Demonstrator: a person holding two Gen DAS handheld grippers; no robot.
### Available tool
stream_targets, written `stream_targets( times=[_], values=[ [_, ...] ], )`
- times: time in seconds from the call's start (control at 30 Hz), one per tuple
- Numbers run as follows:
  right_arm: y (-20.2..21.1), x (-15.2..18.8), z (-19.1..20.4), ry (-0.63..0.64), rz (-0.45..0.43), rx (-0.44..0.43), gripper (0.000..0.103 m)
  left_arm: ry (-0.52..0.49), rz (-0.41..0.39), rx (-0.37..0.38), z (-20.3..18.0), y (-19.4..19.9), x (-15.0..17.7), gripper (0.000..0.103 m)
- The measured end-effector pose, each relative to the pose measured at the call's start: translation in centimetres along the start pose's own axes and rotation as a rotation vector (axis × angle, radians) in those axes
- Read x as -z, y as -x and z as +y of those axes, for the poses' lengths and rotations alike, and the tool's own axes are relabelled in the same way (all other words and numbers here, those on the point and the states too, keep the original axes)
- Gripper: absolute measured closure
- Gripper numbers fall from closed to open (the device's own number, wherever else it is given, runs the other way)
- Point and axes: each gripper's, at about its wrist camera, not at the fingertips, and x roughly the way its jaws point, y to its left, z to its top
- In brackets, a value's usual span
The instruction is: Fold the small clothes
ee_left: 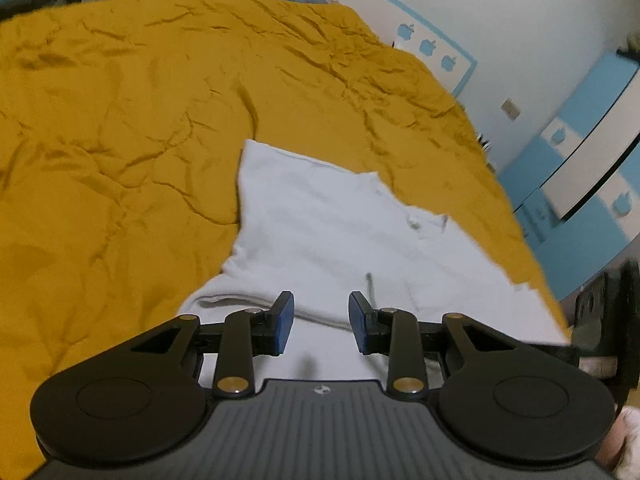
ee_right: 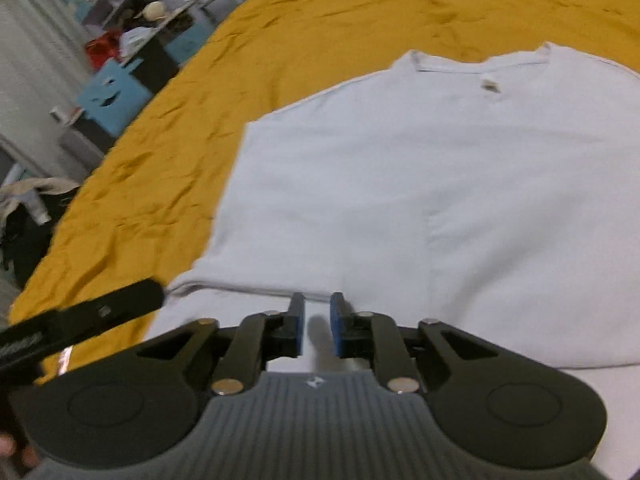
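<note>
White shirt (ee_right: 420,184) on yellow bedspread (ee_left: 120,120) (seemingly part-folded)

A wrinkled mustard bedspread (ee_left: 140,128) covers the bed. Beyond it stand blue-and-white cupboards (ee_left: 592,152) and a cluttered shelf (ee_right: 132,12).

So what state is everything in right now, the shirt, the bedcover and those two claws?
White shirt: spread flat on the bedcover, partly folded, not gripped.
Yellow bedcover: spread out, wrinkled.
Left claw: open, nothing between its pads, over the shirt.
Right claw: slightly open, empty, over the shirt's near edge.
</note>
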Motion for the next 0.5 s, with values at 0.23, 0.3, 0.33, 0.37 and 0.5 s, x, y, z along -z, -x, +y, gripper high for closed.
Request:
stream_targets(
  times=[0.23, 0.3, 0.33, 0.37, 0.5],
  values=[
    [5.2, -0.3, -2.4, -0.009, -0.120, 0.050, 0.075, 0.083, 0.009, 0.070, -0.2, -1.8, -0.4, 0.047],
    [7.2, 0.3, -4.3, -0.032, -0.169, 0.121, 0.075, 0.079, 0.028, 0.079, -1.0, -3.1, -0.4, 0.047],
    [8.2, 0.8, -5.3, -0.042, -0.190, 0.160, 0.075, 0.078, 0.040, 0.097, -1.6, -3.8, -0.3, 0.047],
    [9.0, 1.2, -6.2, -0.053, -0.206, 0.188, 0.074, 0.078, 0.049, 0.113, -2.0, -4.4, -0.3, 0.047],
    [13.0, 3.7, -9.9, -0.103, -0.250, 0.238, 0.074, 0.073, 0.092, 0.143, -3.8, -7.5, -0.2, 0.047]
  ],
)
